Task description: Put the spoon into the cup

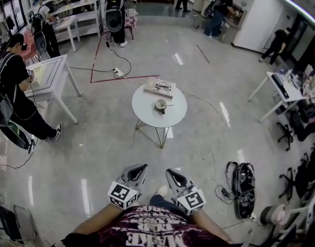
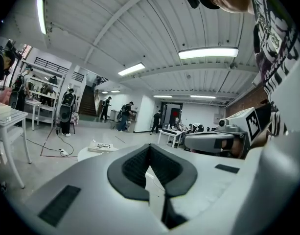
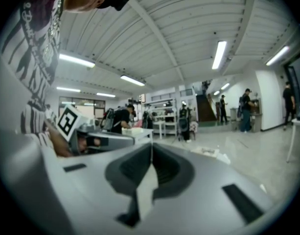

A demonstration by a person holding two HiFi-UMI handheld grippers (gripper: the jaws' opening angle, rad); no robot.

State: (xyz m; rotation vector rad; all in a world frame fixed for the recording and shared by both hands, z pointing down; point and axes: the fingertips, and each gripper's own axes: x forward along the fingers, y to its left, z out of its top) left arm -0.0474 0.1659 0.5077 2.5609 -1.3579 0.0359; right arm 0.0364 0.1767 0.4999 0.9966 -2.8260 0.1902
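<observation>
Your patterned shirt (image 1: 157,229) fills the 6 o'clock edge of the head view. Just beyond it you hold the left gripper (image 1: 139,169) and the right gripper (image 1: 172,173) side by side, close to your body, both pointing toward 12 o'clock.

Round table (image 1: 147,115): at 12 o'clock, well apart from both grippers across the floor (image 1: 111,148). On it stand:
- the cup (image 1: 161,105), near the centre;
- the spoon (image 1: 169,105), a thin line at the cup's 3 o'clock, too small to tell whether it touches the cup;
- a flat book (image 1: 160,87), at the table's 12 o'clock rim.

Step in hand, as judged: the approach, with the spoon not yet reached. To do it well, close on the table until the spoon lies within easy reach. Keep the grippers low and level, and part one gripper's jaws before you arrive. The right one looks handier, since the spoon lies on the cup's right. Take the handle by its free end, away from the cup, so the cup isn't knocked.

Jaws: in each gripper view the two dark pads meet at their tips. Both grippers are closed, with nothing between the jaws and nothing touched.
</observation>
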